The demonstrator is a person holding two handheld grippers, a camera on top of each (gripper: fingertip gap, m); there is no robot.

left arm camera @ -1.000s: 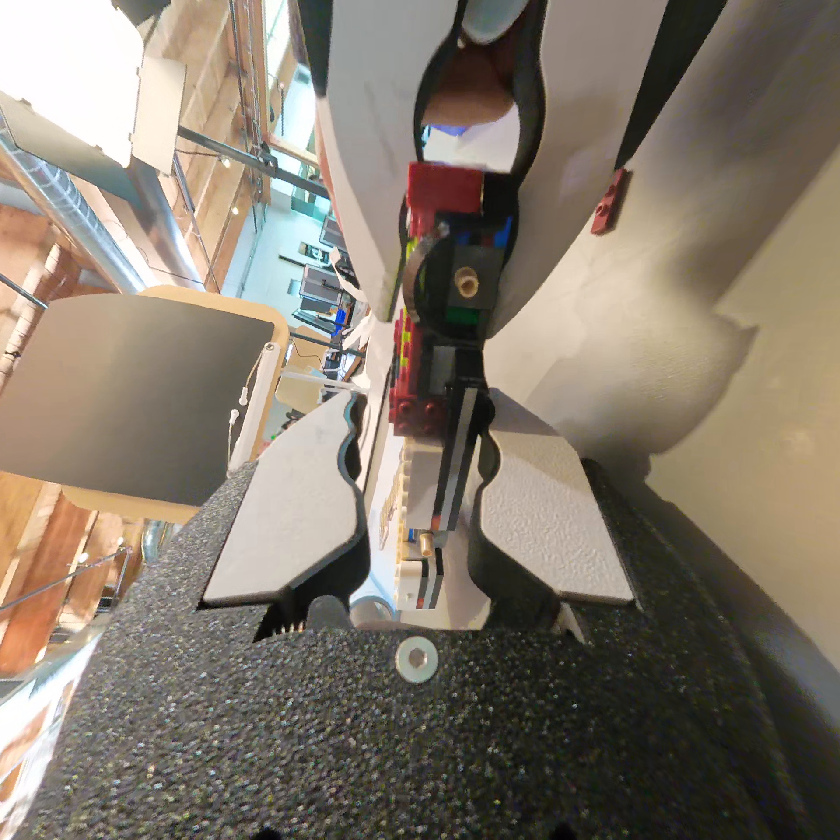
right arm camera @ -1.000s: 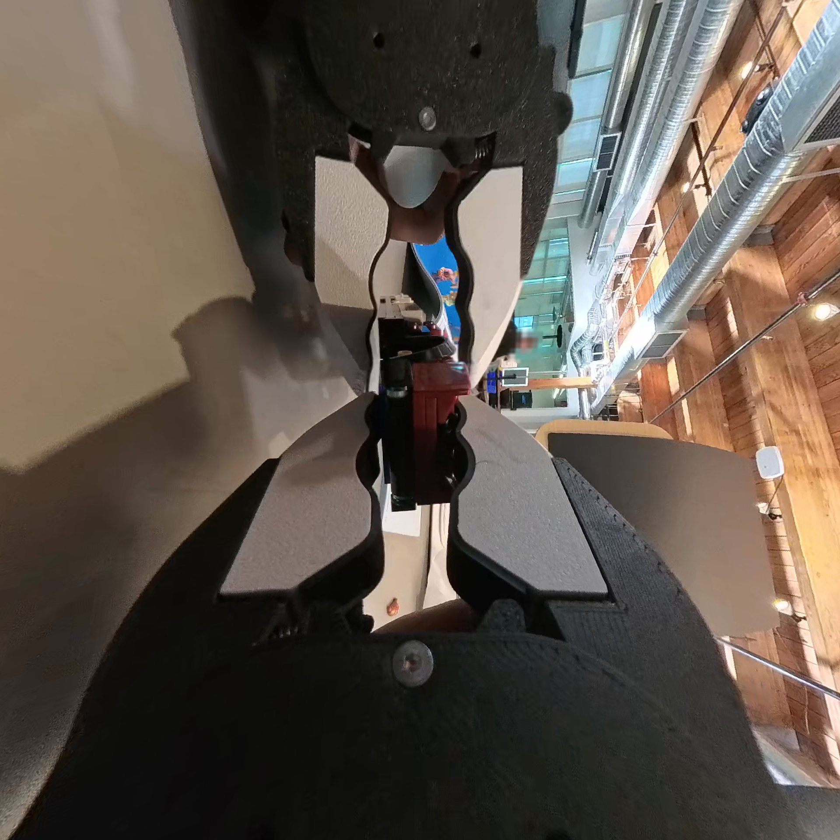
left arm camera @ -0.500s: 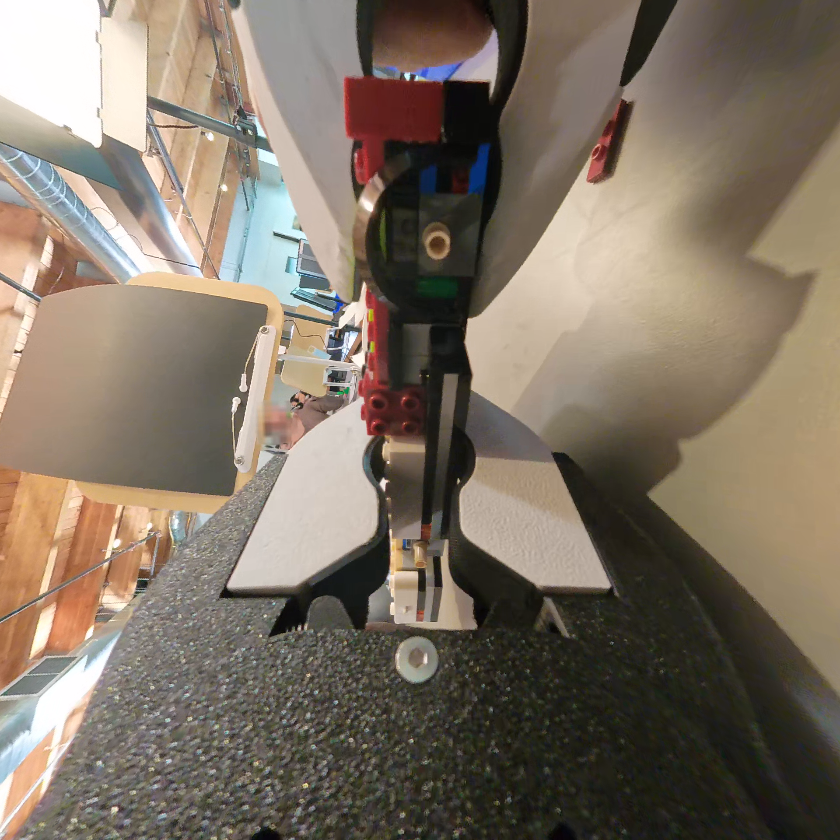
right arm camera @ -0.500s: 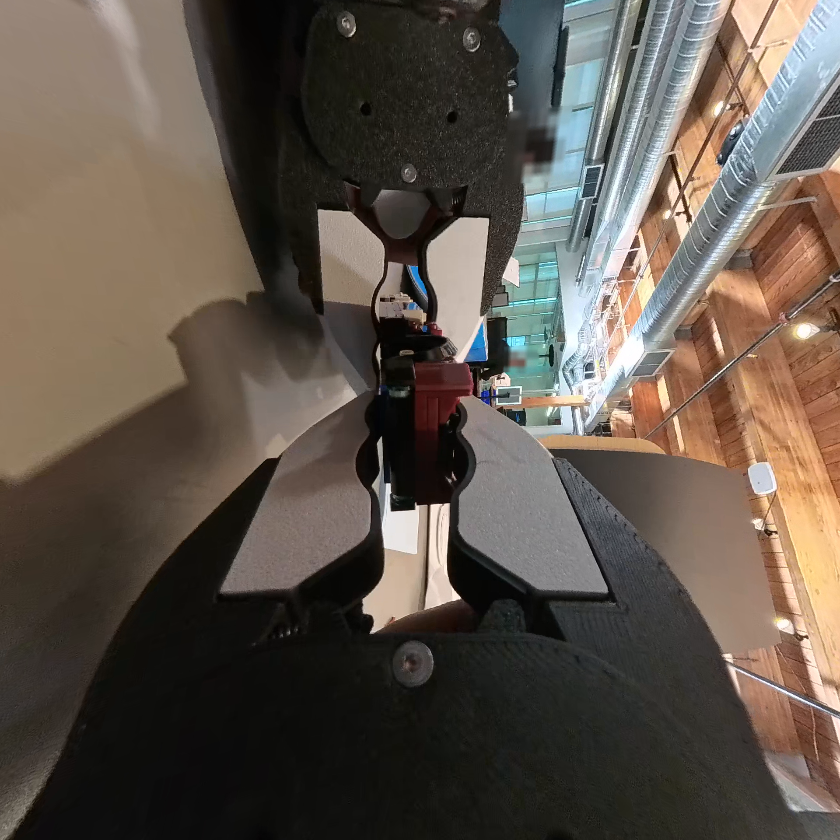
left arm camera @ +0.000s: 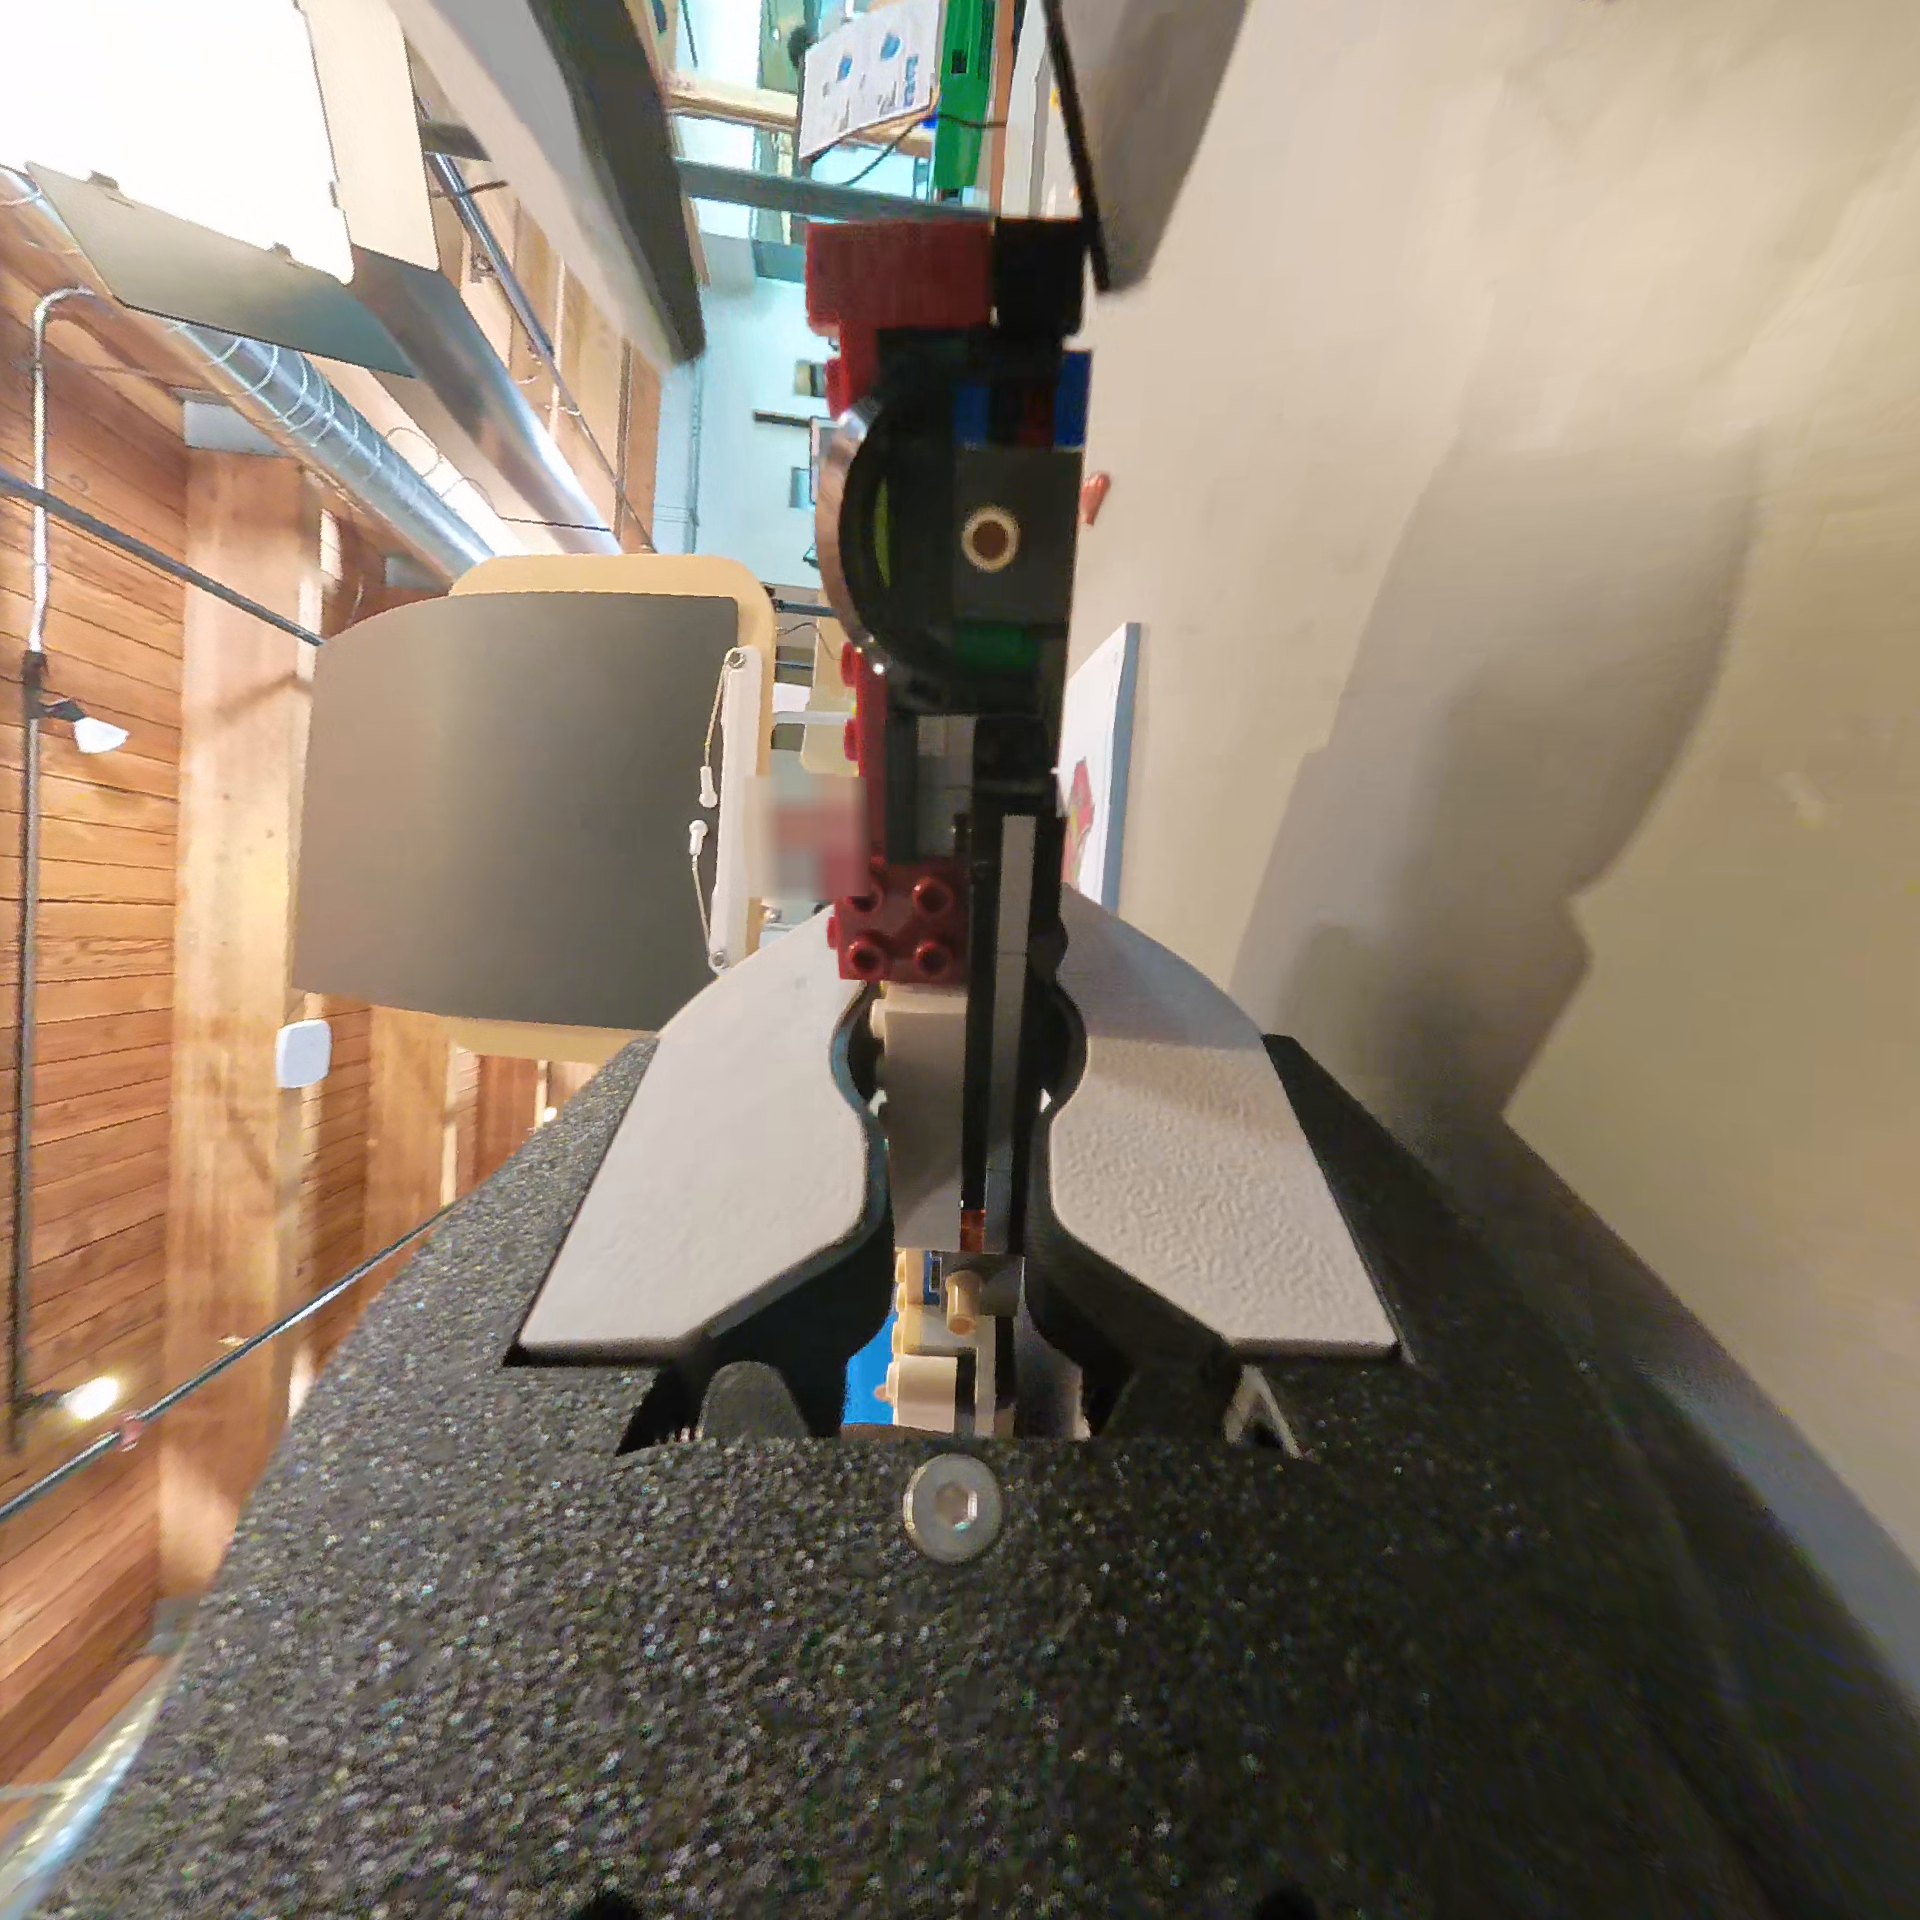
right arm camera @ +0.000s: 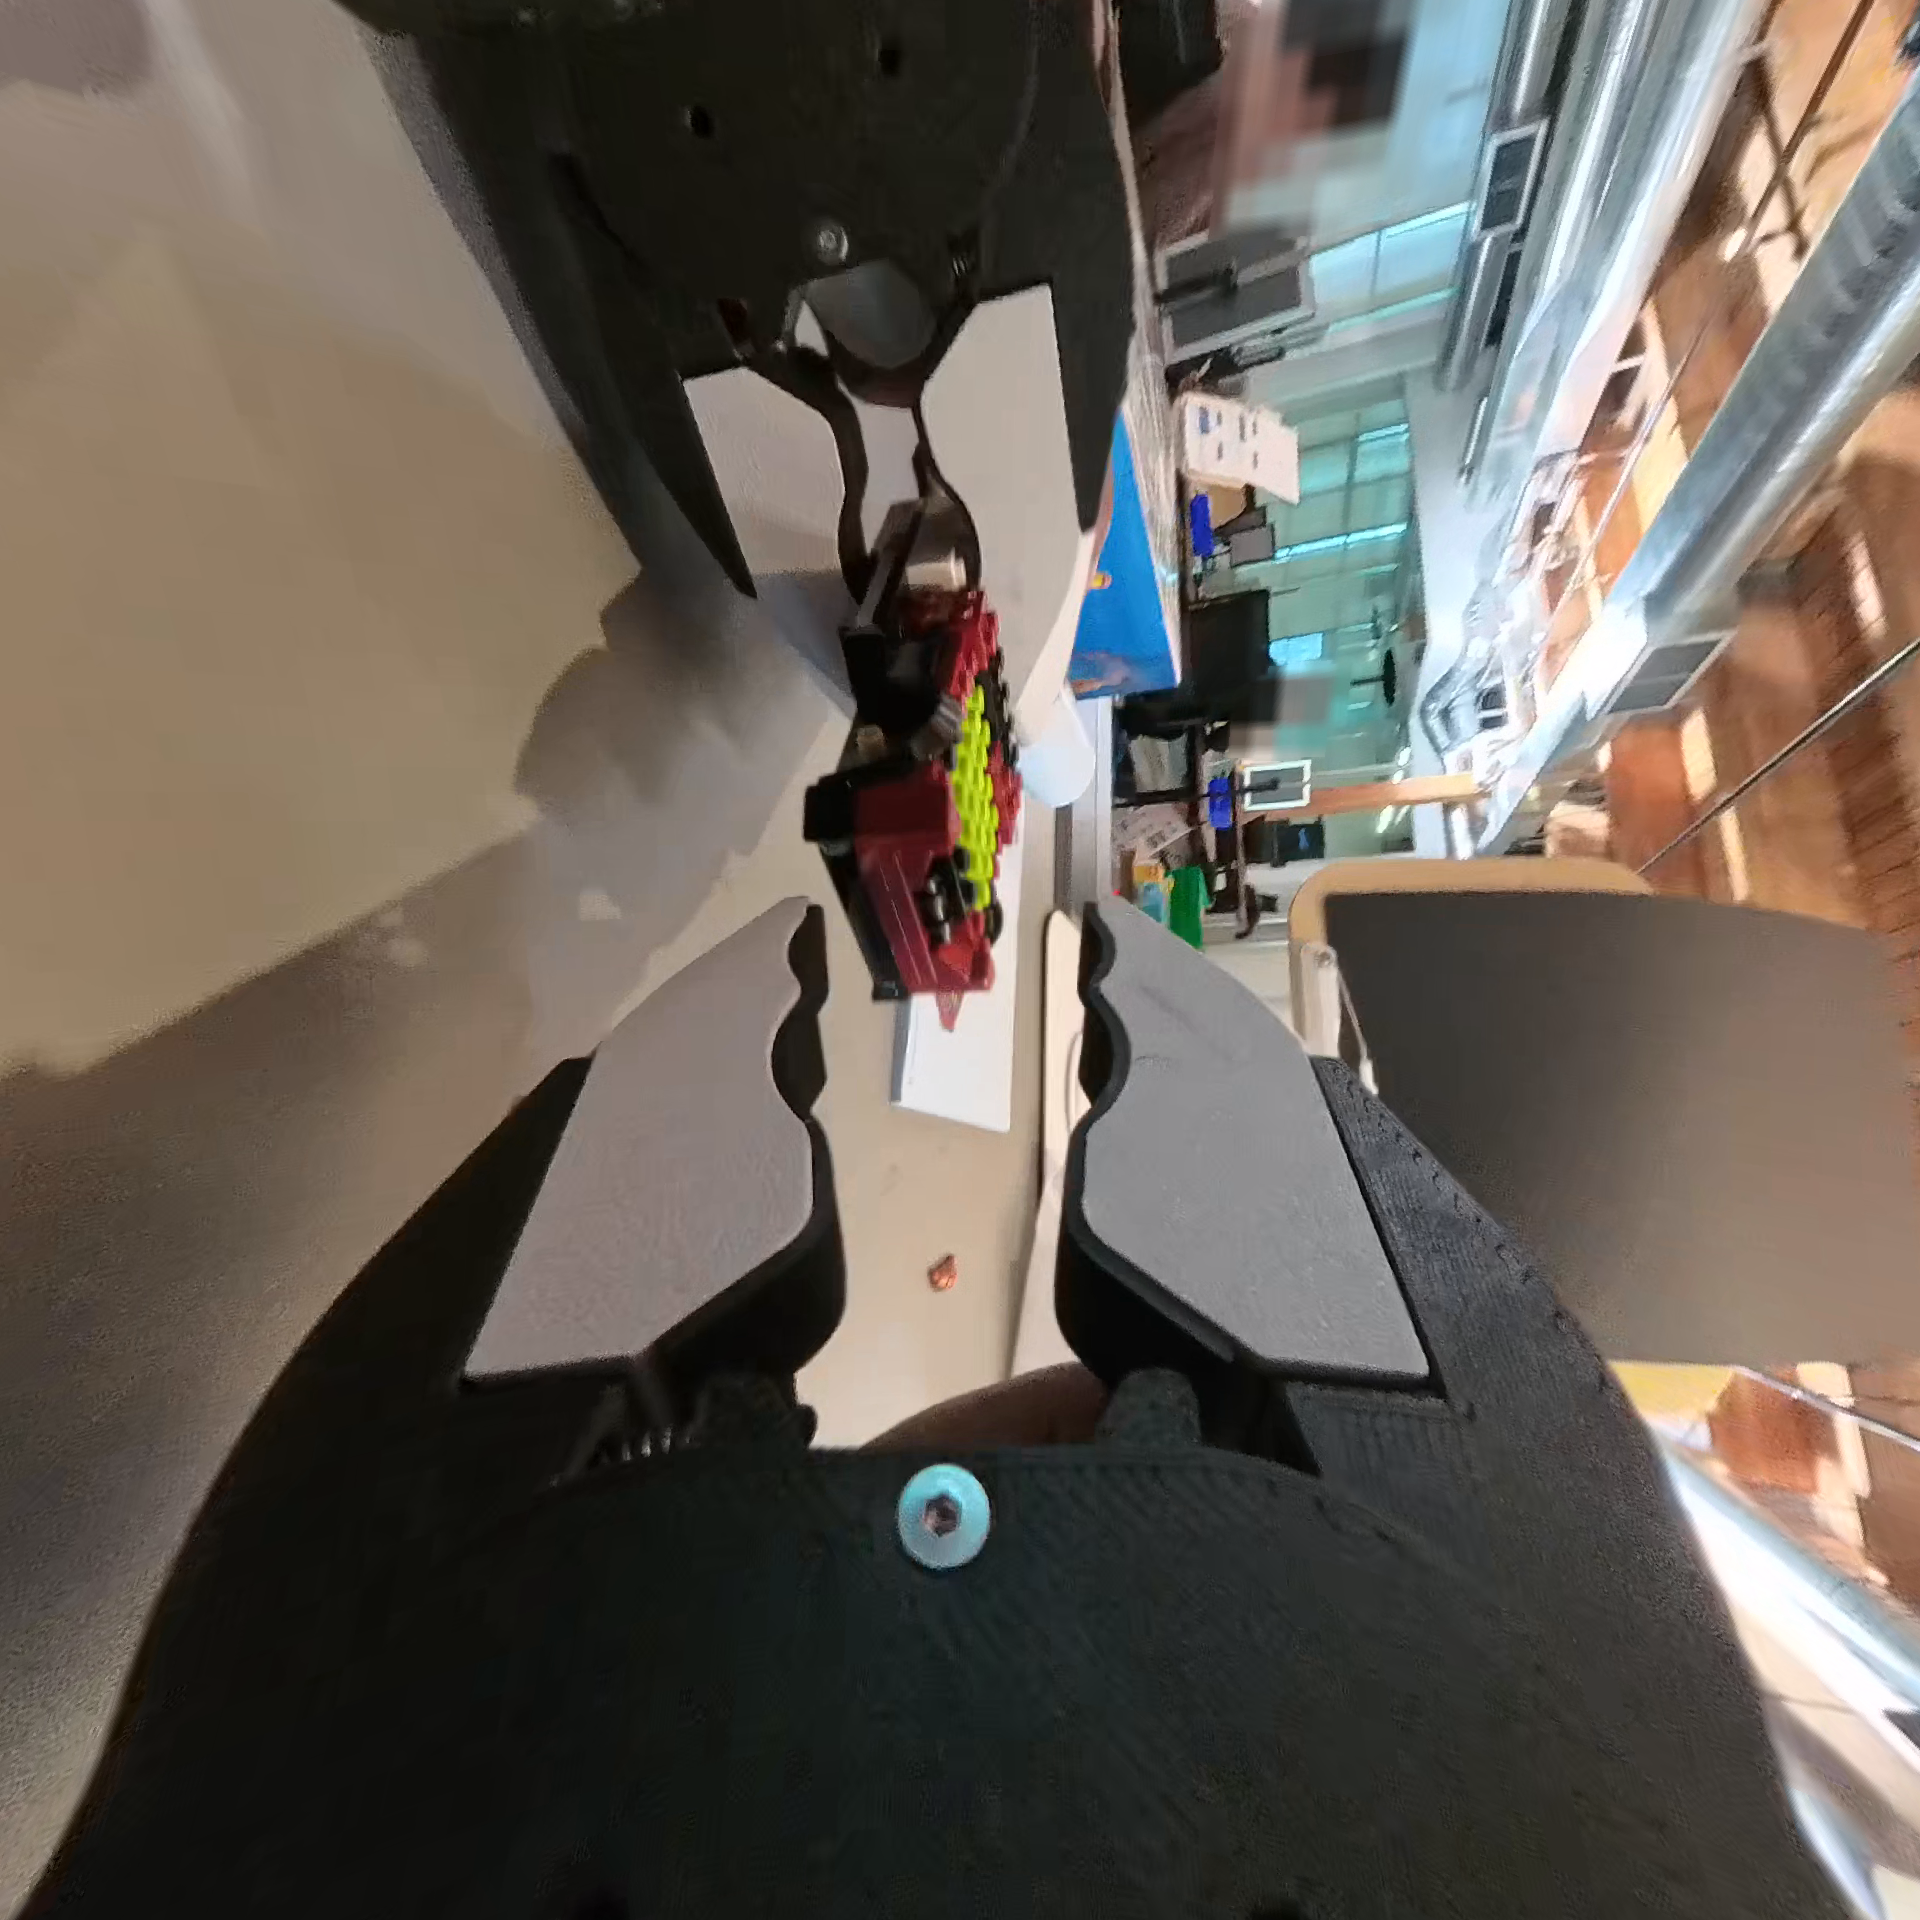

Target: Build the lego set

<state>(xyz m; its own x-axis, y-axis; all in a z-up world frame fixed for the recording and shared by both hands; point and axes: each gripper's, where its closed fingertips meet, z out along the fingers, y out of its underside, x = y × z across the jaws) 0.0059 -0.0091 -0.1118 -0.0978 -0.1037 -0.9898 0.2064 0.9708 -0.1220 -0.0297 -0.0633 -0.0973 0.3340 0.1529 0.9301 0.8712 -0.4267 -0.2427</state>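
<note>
While the left tongs (left arm camera: 961, 1039) pinch a red-and-black brick model (left arm camera: 956, 582) by its end, right tongs (right arm camera: 951, 997) spread wide, bare, model just beyond their tips.

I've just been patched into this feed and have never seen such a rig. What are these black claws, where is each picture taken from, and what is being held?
Each claw is a hand-held two-finger gripper with a camera looking along its fingers; a person carries one in each hand. Both pictures are tipped sideways, so the pale tabletop looks like a wall.

Left view: the left gripper is shut on the grey-and-black end of a toy brick model, red, black and yellow-green.

Right view: the right gripper stands open with nothing between its fingers; the same model hangs just beyond them, held by the left gripper opposite. A white booklet and a small reddish piece lie on the table.
</note>
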